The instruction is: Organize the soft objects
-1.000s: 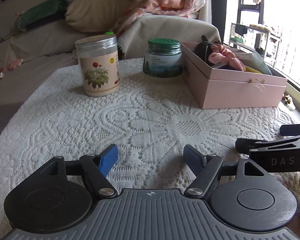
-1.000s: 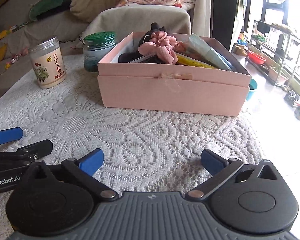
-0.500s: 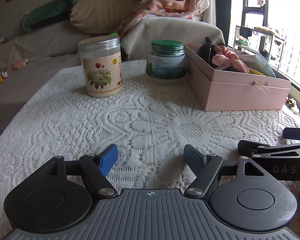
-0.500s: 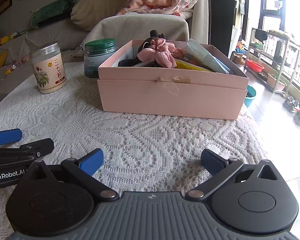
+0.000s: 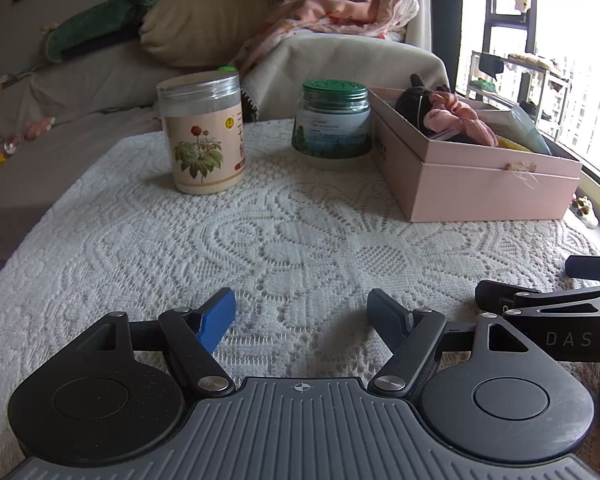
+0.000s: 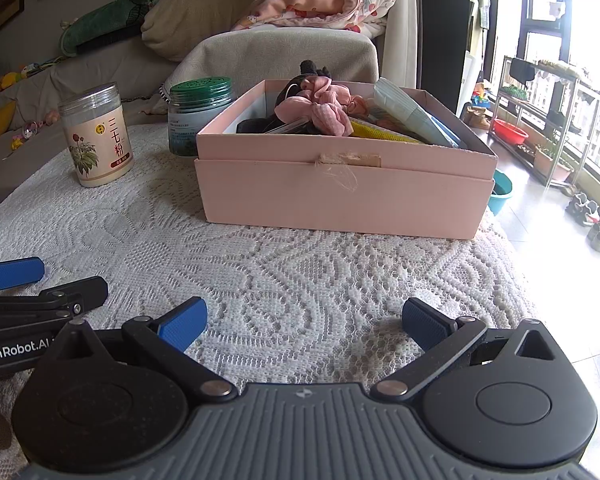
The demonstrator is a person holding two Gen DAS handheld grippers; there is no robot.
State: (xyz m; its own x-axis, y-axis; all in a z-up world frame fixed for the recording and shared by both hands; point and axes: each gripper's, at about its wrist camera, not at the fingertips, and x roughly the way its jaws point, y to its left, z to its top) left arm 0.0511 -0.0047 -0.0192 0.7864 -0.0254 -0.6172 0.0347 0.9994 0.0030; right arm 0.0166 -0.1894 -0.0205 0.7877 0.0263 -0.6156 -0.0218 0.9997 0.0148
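A pink box [image 6: 340, 196] [image 5: 488, 192] stands on the white lace tablecloth [image 5: 284, 240]. Inside it lie a pink scrunchie [image 6: 320, 108] [image 5: 460, 120], a dark soft item [image 6: 268, 124] [image 5: 414, 96], a yellow piece and a pale blue packet [image 6: 412, 116]. My left gripper [image 5: 302, 312] hovers low over the cloth near the front edge, open and holding nothing. My right gripper [image 6: 304, 320] is also open and empty, facing the box's front wall. Each gripper's fingers show at the other view's side edge.
A clear-lidded jar with a flower label [image 5: 202, 136] [image 6: 96, 136] and a green-lidded jar [image 5: 332, 120] [image 6: 198, 112] stand left of the box. A sofa with a beige pillow [image 5: 204, 24], a green plush and a pink blanket lies behind. A floor with shelves is at right.
Both views have tilted upward slightly, so the box and jars sit lower in frame. Neither gripper's opening has changed.
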